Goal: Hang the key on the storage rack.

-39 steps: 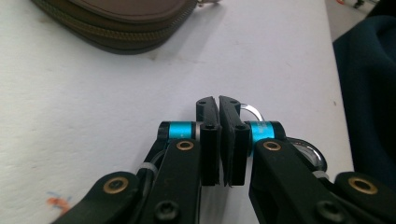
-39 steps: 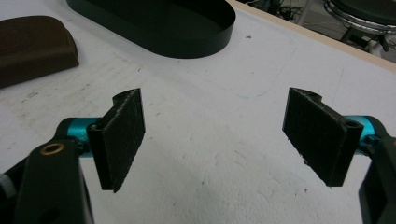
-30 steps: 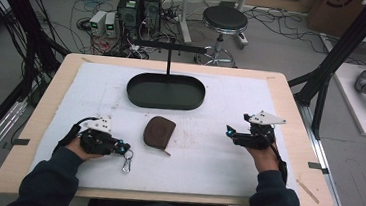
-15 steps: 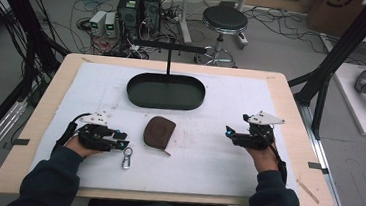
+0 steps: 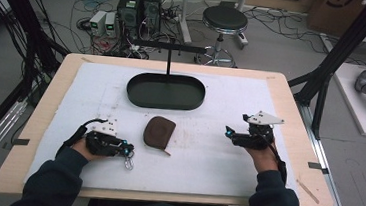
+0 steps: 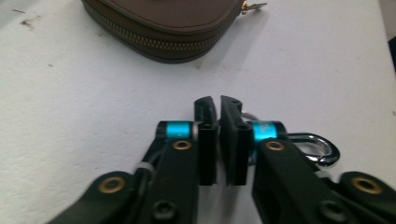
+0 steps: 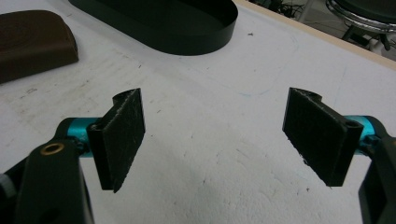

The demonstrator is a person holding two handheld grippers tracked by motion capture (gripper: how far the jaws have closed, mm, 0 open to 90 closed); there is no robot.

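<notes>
A silver key clip [image 6: 315, 148] with a ring lies on the white mat. My left gripper [image 5: 125, 149] [image 6: 218, 106] is shut on its thin ring, and the carabiner part sticks out to the right under the jaws; the key clip [image 5: 128, 162] rests just in front of that hand. A brown zipped pouch [image 5: 159, 131] [image 6: 163, 21] [image 7: 32, 42] lies a little beyond the left jaws. My right gripper [image 5: 228, 132] [image 7: 212, 135] hovers over bare mat at the right, open wide and holding nothing.
A black oval tray [image 5: 165, 100] [image 7: 187, 35] with a T-shaped stand [image 5: 169, 46] sits at the back middle of the mat. The wooden table edge [image 5: 313, 144] runs around the mat. Beyond the table are a stool [image 5: 224, 19] and cables on the floor.
My left hand and gripper have shifted slightly over the key clip, which stays at the jaw tips. The right gripper, pouch and tray have not moved.
</notes>
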